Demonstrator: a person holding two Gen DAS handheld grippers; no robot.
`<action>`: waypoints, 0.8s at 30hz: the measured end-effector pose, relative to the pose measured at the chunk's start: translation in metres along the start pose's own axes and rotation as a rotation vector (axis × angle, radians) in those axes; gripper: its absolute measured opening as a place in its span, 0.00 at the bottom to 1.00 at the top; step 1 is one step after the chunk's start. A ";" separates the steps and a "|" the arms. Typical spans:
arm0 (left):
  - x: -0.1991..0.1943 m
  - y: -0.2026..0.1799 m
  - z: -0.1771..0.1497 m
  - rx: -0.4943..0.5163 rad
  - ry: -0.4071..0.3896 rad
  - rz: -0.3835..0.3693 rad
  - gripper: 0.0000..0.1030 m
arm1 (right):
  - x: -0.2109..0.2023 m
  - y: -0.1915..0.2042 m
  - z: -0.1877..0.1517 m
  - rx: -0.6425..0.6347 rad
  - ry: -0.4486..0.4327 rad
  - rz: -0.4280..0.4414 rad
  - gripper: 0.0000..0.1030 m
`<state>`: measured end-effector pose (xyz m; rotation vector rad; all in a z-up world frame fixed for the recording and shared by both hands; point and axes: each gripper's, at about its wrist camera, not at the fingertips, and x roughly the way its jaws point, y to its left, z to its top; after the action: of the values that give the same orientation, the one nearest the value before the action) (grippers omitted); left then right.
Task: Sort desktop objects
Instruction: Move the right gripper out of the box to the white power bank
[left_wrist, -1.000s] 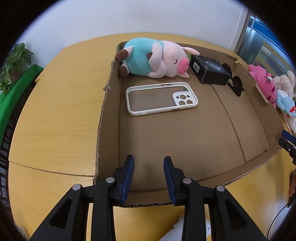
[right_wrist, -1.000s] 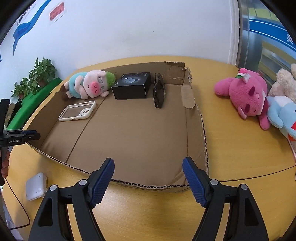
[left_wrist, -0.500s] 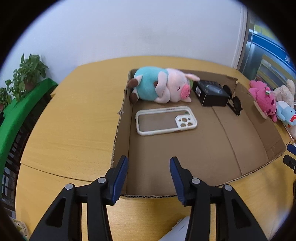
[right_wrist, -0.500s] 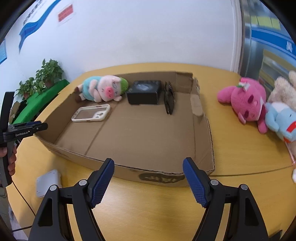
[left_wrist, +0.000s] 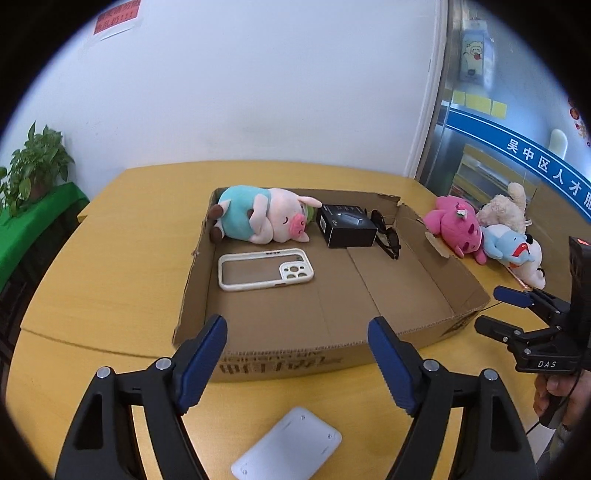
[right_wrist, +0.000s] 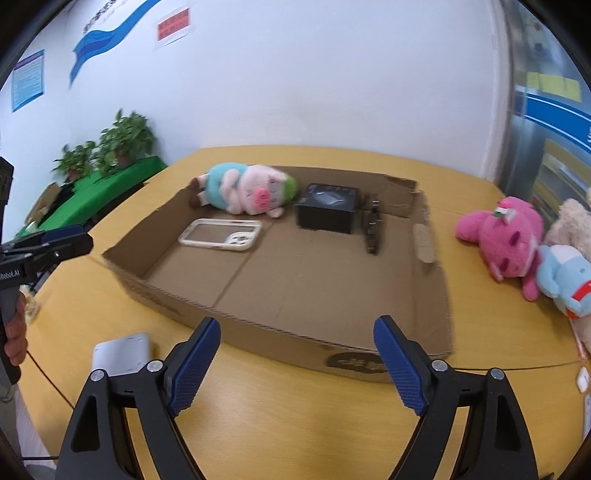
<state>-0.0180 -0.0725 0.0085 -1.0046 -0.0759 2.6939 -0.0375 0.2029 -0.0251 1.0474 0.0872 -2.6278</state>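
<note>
A shallow cardboard box (left_wrist: 436, 258) lies on the yellow table. Along its far side are a pig plush (left_wrist: 262, 218), a white phone case (left_wrist: 264, 269), a black box (left_wrist: 347, 225) and dark sunglasses (left_wrist: 388, 236). My left gripper (left_wrist: 297, 328) hovers before the box's near wall, its jaws opening with nothing between them. In the right wrist view my right gripper (right_wrist: 297, 325) hangs over the near wall of the box (right_wrist: 280, 339), its jaws also opening and empty. A white flat device (left_wrist: 288, 446) lies on the table below the left gripper.
A pink plush (left_wrist: 454, 225), a blue plush (left_wrist: 509, 247) and a beige plush (left_wrist: 506, 206) lie on the table right of the box. A person's hand (left_wrist: 554, 391) holds the right gripper's handle. Potted plants (right_wrist: 122, 144) stand on a green stand at the left.
Both grippers have drawn back and risen, so the box's near wall and the white device now show. The left jaws have spread much wider; the right jaws widened slightly.
</note>
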 end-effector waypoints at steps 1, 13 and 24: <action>-0.001 0.003 -0.005 -0.011 0.008 -0.009 0.77 | 0.004 0.007 -0.001 -0.021 0.018 0.036 0.89; 0.015 0.062 -0.091 -0.253 0.228 -0.048 0.77 | 0.085 0.130 -0.039 -0.255 0.295 0.466 0.89; 0.039 0.072 -0.129 -0.357 0.386 -0.171 0.63 | 0.117 0.164 -0.056 -0.349 0.391 0.490 0.80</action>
<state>0.0210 -0.1368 -0.1239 -1.5262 -0.5538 2.3317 -0.0301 0.0255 -0.1365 1.2495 0.3186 -1.8699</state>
